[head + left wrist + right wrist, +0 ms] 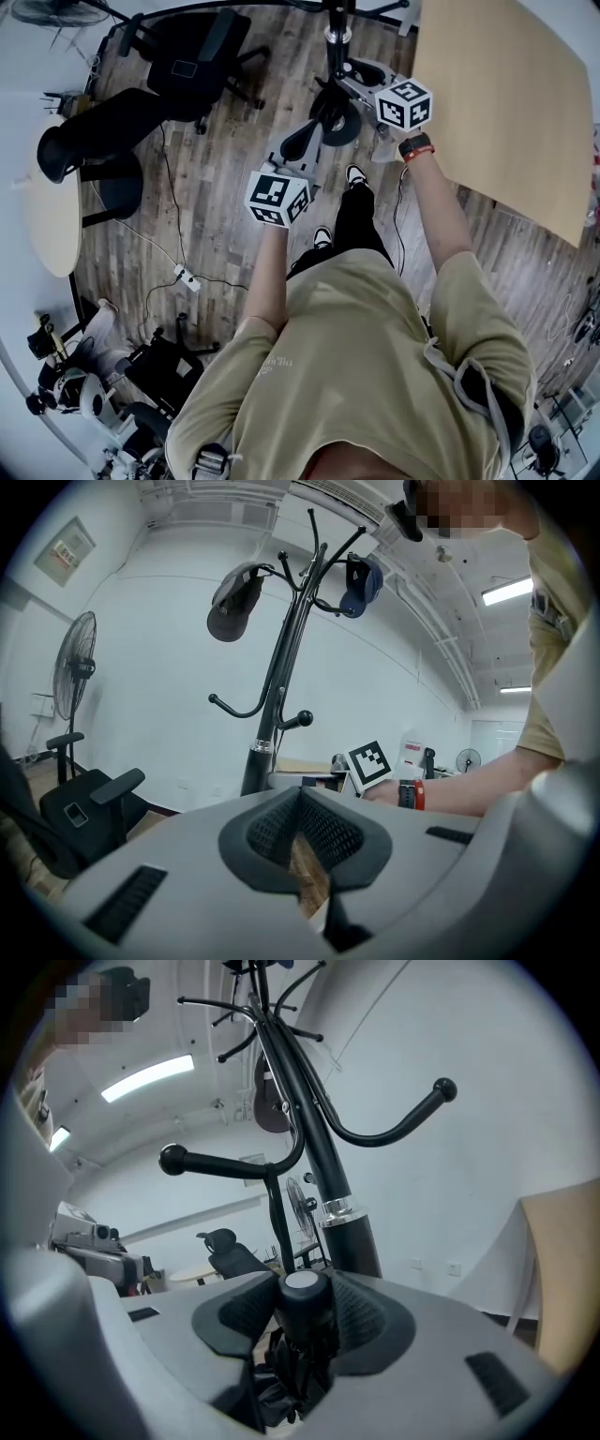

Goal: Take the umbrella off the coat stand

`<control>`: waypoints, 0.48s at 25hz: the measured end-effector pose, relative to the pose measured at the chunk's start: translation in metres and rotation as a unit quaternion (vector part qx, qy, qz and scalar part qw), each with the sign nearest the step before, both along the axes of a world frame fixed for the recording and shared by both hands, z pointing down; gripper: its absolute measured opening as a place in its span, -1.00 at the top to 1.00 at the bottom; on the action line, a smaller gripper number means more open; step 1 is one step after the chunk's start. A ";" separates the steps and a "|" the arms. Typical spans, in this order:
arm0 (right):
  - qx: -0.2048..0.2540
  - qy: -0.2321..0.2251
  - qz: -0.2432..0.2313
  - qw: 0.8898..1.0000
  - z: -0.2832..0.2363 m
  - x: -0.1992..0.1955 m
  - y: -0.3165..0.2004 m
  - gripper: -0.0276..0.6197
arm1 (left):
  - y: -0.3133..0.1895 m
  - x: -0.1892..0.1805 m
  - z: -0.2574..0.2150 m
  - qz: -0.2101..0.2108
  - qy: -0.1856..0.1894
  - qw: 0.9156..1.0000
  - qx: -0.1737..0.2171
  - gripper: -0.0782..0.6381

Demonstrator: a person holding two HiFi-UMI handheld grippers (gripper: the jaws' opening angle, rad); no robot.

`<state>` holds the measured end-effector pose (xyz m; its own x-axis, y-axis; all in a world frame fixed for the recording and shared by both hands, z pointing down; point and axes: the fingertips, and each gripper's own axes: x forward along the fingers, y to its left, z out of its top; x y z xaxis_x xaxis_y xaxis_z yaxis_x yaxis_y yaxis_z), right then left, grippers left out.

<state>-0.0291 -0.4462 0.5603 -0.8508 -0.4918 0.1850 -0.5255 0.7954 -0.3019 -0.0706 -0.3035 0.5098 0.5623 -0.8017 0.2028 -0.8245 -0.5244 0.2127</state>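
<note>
The black coat stand (342,1213) rises right in front of my right gripper (302,1309). That gripper is shut on the black folded umbrella (302,1321), whose round end cap stands up between the pads. From the umbrella a thin black strap (277,1227) runs up to a lower hook (234,1162). In the head view the right gripper (349,77) reaches the stand's pole (336,37), above its round base (337,120). My left gripper (305,142) hangs lower and left of it. Its pads (323,832) meet at the tips with nothing between them, pointing at the stand (281,667).
Two dark caps (234,602) (362,581) hang on the upper hooks. A black office chair (192,56) stands left of the stand and a wooden tabletop (506,103) to its right. A round table (52,220) and a power strip with cable (186,277) lie to the left.
</note>
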 end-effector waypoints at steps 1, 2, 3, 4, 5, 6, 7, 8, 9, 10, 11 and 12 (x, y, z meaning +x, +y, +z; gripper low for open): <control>-0.003 -0.001 0.003 1.000 -0.002 0.000 0.001 0.28 | 0.000 0.000 0.000 0.001 0.001 1.000 0.000 0.72; -0.005 -0.001 0.004 1.000 -0.005 0.000 0.003 0.28 | 0.001 0.000 0.000 0.001 0.001 1.000 0.001 0.72; -0.007 0.000 0.005 1.000 -0.006 0.000 0.006 0.28 | 0.001 0.001 -0.001 0.001 0.001 1.000 0.001 0.72; -0.008 0.000 0.006 1.000 -0.008 0.001 0.009 0.28 | 0.002 0.001 -0.002 0.002 0.001 1.000 0.002 0.72; -0.008 0.000 0.007 1.000 -0.010 0.001 0.014 0.29 | 0.004 0.001 -0.002 0.002 0.001 1.000 0.003 0.72; -0.009 -0.001 0.008 1.000 -0.012 0.002 0.019 0.28 | 0.006 0.001 -0.002 0.002 0.002 1.000 0.004 0.72; -0.010 -0.004 0.009 1.000 -0.014 0.003 0.023 0.28 | 0.008 0.001 -0.003 0.003 0.002 1.000 0.004 0.72; -0.012 -0.008 0.010 1.000 -0.017 0.004 0.027 0.29 | 0.009 0.000 -0.004 0.002 0.002 1.000 0.005 0.72; -0.013 -0.012 0.011 1.000 -0.020 0.005 0.030 0.29 | 0.010 -0.001 -0.004 0.001 0.003 1.000 0.005 0.72; -0.014 -0.016 0.011 1.000 -0.023 0.005 0.032 0.29 | 0.010 -0.002 -0.006 0.001 0.003 1.000 0.005 0.72; -0.014 -0.020 0.009 1.000 -0.027 0.005 0.035 0.29 | 0.010 -0.002 -0.007 0.000 0.005 1.000 0.005 0.72; -0.014 -0.023 0.005 1.000 -0.030 0.004 0.039 0.29 | 0.011 -0.002 -0.008 0.000 0.006 1.000 0.006 0.72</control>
<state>-0.0248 -0.4075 0.5300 -0.8542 -0.4949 0.1596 -0.5178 0.7818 -0.3474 -0.0726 -0.2927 0.5014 0.5645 -0.8040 0.1869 -0.8219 -0.5268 0.2166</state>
